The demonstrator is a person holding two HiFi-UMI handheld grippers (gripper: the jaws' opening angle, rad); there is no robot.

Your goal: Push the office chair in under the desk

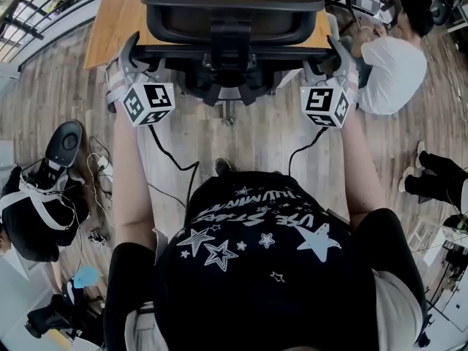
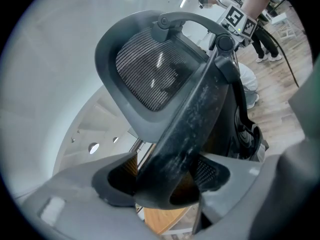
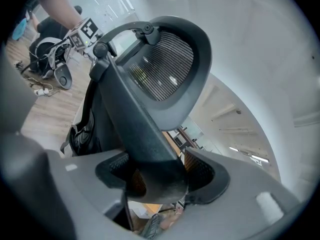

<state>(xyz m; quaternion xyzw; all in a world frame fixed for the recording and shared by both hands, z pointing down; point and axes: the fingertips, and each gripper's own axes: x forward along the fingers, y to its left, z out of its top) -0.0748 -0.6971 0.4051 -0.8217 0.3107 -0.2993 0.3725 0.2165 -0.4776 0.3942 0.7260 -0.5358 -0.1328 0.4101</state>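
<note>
The office chair [image 1: 231, 28] stands at the far side of the scene, straight ahead of the person, against the near edge of the wooden desk [image 1: 110, 20]. From above, its dark back overlaps that edge, while its centre post is over the plank floor [image 1: 263, 134] on the near side.

The left gripper [image 1: 130, 55] is at the chair's left side and the right gripper [image 1: 338, 58] at its right, roughly level with each other, with the chair between them. A marker cube sits on the near end of each, and a black cable [image 1: 172, 156] trails back from each toward the person.

In the left gripper view a thick dark bar [image 2: 185, 129] of the chair's frame runs up from between the jaws toward the mesh back [image 2: 155, 74]. The pads sit against it on both sides, so the jaws are clamped on the chair though they stand wide. The right gripper view shows the same: a dark bar [image 3: 142, 129] fills the gap between the pads, and that gripper is pinching it too.

Far right, a seated person in a white shirt [image 1: 395, 68] is beside the desk. A dark bag [image 1: 33, 218] lies on the floor at the left.
</note>
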